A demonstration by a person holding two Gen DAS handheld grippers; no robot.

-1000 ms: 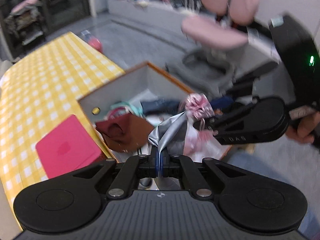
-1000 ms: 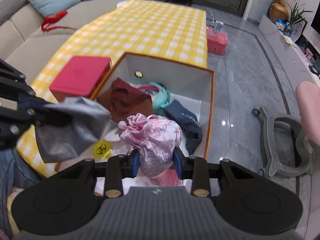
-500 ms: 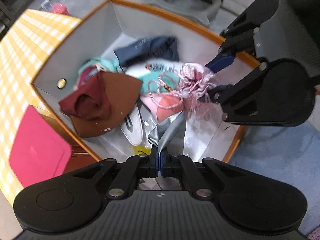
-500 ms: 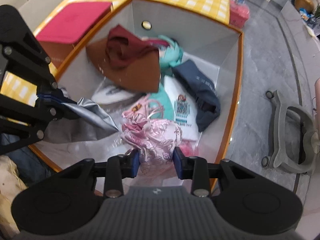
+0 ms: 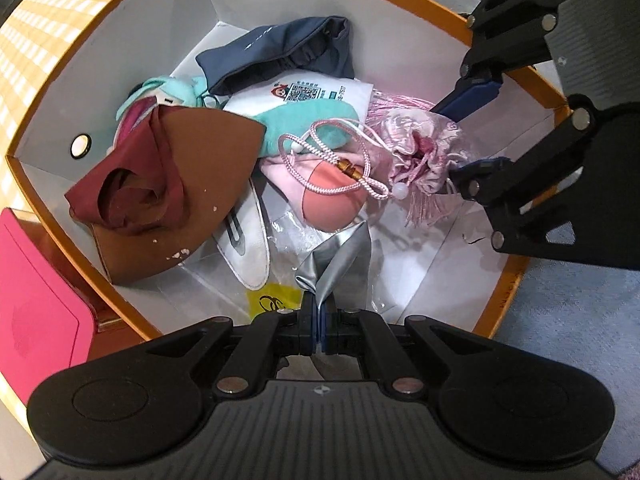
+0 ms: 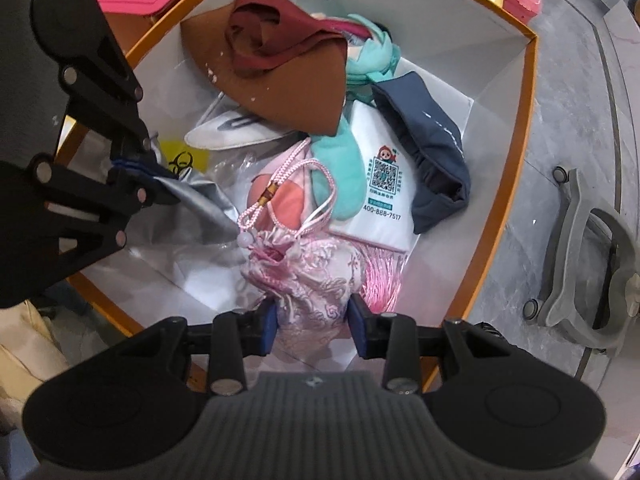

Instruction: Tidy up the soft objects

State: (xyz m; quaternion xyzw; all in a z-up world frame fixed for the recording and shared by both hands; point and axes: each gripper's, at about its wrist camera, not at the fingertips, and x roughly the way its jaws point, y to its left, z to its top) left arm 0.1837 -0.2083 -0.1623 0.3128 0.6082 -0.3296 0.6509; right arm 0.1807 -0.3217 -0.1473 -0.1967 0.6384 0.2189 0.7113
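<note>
An orange-rimmed white box (image 5: 440, 4) (image 6: 530, 92) holds several soft items. My left gripper (image 5: 319, 330) is shut on a silver-grey pouch (image 5: 340, 256), low inside the box near its front wall; it also shows in the right wrist view (image 6: 200, 204). My right gripper (image 6: 314, 326) is shut on a pink brocade drawstring pouch (image 6: 316, 276) with a pink cord (image 6: 280, 200), down in the box; the pouch also shows in the left wrist view (image 5: 420, 148).
In the box lie a brown and maroon cloth (image 5: 168, 184), a teal plush (image 5: 312, 120), a navy pouch (image 5: 280, 56), a white printed pouch (image 6: 384, 176) and a white eyeglass case (image 5: 248, 240). A pink case (image 5: 36, 304) sits beside the box on the yellow checked table (image 5: 24, 52). A chair base (image 6: 580, 260) stands on the floor.
Both grippers have dropped from above the box down into it, carrying the grey pouch and the pink pouch. The pink pouch's cord now lies across the items inside.
</note>
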